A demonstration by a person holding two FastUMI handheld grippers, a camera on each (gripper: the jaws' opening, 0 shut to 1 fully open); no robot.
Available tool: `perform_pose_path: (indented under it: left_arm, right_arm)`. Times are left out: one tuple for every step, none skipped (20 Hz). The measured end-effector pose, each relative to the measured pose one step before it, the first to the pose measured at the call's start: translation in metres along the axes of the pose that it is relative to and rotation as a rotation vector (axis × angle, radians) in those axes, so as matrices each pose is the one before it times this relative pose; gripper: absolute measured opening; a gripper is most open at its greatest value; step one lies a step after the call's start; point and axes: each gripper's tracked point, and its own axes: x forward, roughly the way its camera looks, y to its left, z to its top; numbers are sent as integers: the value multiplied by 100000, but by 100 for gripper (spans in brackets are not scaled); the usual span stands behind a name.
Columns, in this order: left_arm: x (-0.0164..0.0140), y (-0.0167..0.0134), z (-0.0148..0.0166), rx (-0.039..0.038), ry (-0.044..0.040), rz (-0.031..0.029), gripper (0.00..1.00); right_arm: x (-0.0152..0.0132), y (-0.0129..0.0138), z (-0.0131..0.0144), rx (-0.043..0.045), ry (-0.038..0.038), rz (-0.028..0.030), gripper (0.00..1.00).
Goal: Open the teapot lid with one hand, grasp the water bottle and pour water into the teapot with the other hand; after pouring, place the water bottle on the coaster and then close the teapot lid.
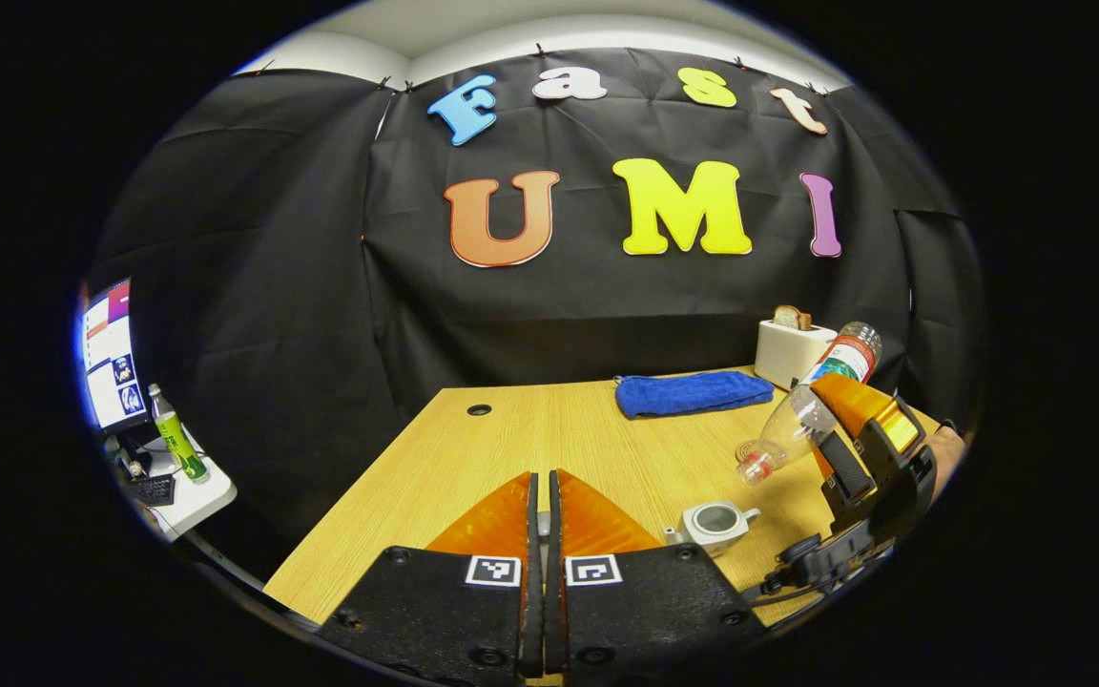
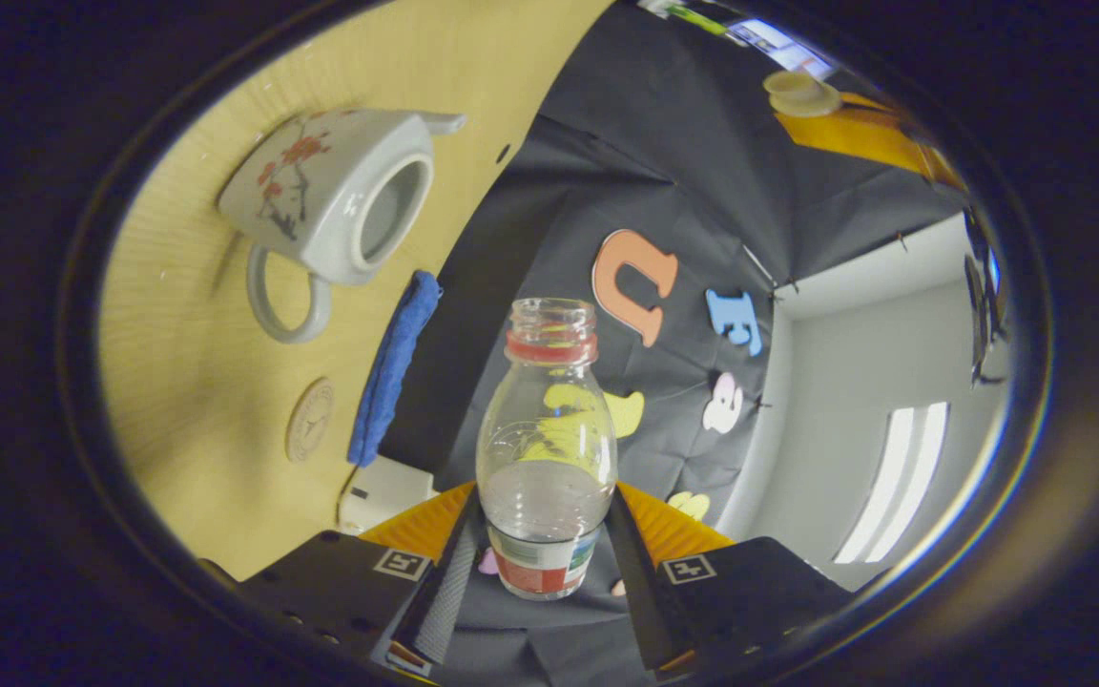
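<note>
Over the right side of the wooden table (image 1: 473, 458), the right gripper (image 1: 821, 434) holds the water bottle (image 1: 802, 410) tipped, its open mouth pointing down toward the teapot (image 1: 714, 524). In the right gripper view, both fingers of this gripper (image 2: 544, 549) press on the labelled lower part of the bottle (image 2: 547, 448), which has no cap and has some water in it. The teapot (image 2: 340, 196) stands lidless near the table's front edge, below the bottle's mouth and apart from it; its opening shows bare, with a flower pattern on its side and a ring handle. The left gripper (image 1: 539, 506) has its fingers drawn almost together on something small between them; in the right gripper view the teapot lid (image 2: 800, 93) sits at that gripper's tip. A round coaster (image 2: 309, 419) lies on the table beside a folded blue cloth (image 1: 693, 392). Near the table's far right corner stands a white toaster (image 1: 791, 351) with bread in it.
</note>
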Motion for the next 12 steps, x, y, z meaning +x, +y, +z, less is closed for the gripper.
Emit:
perform_pose_path:
  left_arm:
    - [126,-5,-140,214,250,41,3]
    - [131,-37,-138,29,358,-32,3]
    - [81,-78,-74,47,351,-47,3]
    - [137,-118,-43,235,349,72,3]
    - [53,-144,-110,438,262,-8,3]
    - [72,-103,-29,545,178,-106,3]
    - [36,-218,-45,572,121,-121,3]
    - [124,-197,5,484,-139,-107,3]
    - [24,-149,97,187,-121,-227,3]
    - [-8,-152,-43,7,2,-411,3]
    - [66,-253,59,68,-164,-488,3]
    - [-10,-160,35,-71,-152,-375,4]
  right_arm:
    - [-152,430,-736,8601,1725,3544,72]
    - [181,293,-334,7408,1117,3467,77]
    - [18,409,-488,4926,1580,2764,77]
    - [55,198,-426,3403,1518,2134,76]
    - [-77,124,-453,2057,1170,802,76]
    - [-58,43,-564,2847,842,1363,73]
    - [5,210,-392,3921,657,1798,75]
    - [102,326,-505,4951,974,1865,76]
    - [58,27,-529,5279,935,1482,73]
    - [-28,-83,-535,5119,1342,604,73]
    - [-38,-243,-182,5242,691,73,73]
    - [175,-351,-206,5064,1012,-272,73]
